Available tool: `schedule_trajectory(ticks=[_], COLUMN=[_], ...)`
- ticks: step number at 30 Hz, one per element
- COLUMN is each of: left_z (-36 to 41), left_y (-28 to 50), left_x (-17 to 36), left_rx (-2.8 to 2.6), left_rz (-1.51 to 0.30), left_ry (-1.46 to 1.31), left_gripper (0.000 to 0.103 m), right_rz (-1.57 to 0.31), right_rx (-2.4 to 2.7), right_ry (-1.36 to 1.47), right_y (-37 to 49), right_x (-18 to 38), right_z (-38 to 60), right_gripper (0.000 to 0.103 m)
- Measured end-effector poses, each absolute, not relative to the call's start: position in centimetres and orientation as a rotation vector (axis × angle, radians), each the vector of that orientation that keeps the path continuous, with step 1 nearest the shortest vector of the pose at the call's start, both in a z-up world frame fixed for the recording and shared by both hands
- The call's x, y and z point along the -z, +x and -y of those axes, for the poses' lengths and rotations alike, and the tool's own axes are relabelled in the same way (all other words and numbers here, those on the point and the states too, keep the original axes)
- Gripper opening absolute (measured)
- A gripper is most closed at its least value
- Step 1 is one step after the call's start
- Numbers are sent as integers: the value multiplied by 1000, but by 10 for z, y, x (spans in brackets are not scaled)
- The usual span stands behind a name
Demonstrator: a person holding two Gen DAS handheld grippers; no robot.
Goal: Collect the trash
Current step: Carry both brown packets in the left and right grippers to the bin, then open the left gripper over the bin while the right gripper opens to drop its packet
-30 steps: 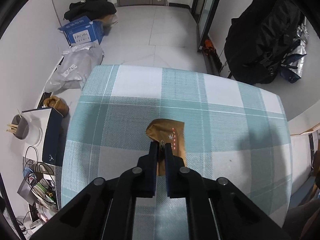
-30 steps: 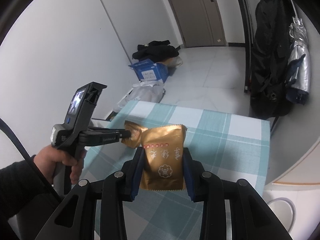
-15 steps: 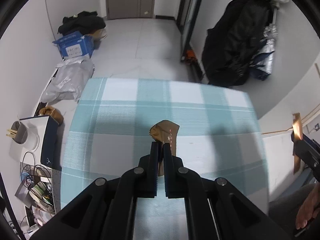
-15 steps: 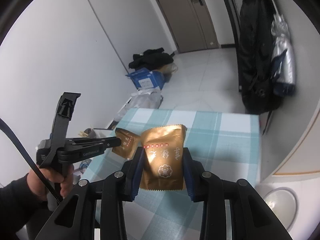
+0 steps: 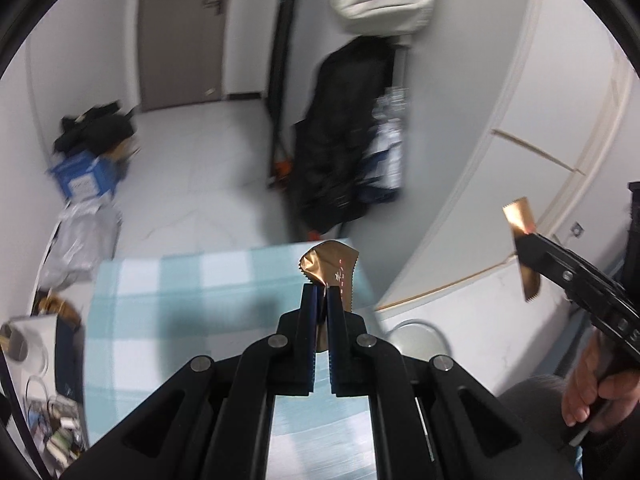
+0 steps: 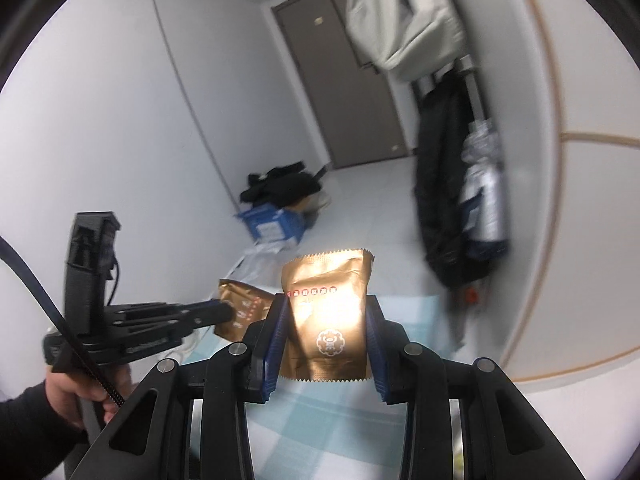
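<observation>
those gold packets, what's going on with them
A person is collecting trash with a handheld gripper in each hand. The left gripper is shut on a crumpled gold wrapper, and the right gripper is shut on a flatter gold packet. Both are held up above the checked tablecloth.

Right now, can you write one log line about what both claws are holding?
left claw: shut on crumpled gold wrapper | right claw: shut on flat gold wrapper | both lifted above checked tablecloth

Below me: checked table [image 5: 168, 300] lies bare, free passage.
Ahead: hanging black coat [image 5: 344, 136] blocks.
Right: white wall [image 5: 500, 80] close.
</observation>
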State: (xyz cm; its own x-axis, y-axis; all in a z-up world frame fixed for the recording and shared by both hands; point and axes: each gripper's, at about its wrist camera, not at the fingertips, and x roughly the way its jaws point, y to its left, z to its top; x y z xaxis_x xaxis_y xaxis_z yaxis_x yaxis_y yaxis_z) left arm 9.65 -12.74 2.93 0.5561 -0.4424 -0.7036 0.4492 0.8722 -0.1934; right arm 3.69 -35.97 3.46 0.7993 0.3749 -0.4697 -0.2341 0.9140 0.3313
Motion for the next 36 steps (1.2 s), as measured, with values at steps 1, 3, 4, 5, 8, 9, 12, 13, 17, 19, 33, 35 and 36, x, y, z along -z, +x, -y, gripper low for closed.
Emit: schedule_trajectory(ticks=[1,3,4,5,8,9,12,13,17,19,33,35,36], left_z=[137,155,168,176,206,215,241,251,282,298,374,381,383], left_y=[95,92,91,90,88,88,87,87,92,96,106,108,109], left_x=[-33,-37,-38,-37,-32,-29,-19,-15,6,20,123,136,139], left_rx=[550,594,620,638,692,706,751,762,792,805,837,840,838], left_rz=[-822,-810,-805,-804,-807,-811,-839,-848,-913,-951,-1208,-1241,-1253], left_ry=[13,24,34,40,67,74,87,93,100,105,192,212,223], left_gripper=[1,1,1,1,1,1,1,1,1,1,1,1,1], right_rz=[-546,-527,-521,-517,-509,-511,-530,-537,-584,-613,-865,-896,-914], right_rx=[-311,-271,-256,-239,-182,-164,-114,-100,-38,-13,83,81,79], right_ry=[266,276,282,288,304,312,344,353,391,409,577,601,617], right_y=[33,25,21,18,8,5,-2,-4,-6,-6,16,20,23], right_x=[-39,-44,-46,-49,-48,-45,-31,-27,2,19,155,172,183], right_z=[371,394,403,413,445,454,483,490,519,532,580,581,581], right_gripper=[35,35,35,35,36,36,35,35,35,35,36,36,36])
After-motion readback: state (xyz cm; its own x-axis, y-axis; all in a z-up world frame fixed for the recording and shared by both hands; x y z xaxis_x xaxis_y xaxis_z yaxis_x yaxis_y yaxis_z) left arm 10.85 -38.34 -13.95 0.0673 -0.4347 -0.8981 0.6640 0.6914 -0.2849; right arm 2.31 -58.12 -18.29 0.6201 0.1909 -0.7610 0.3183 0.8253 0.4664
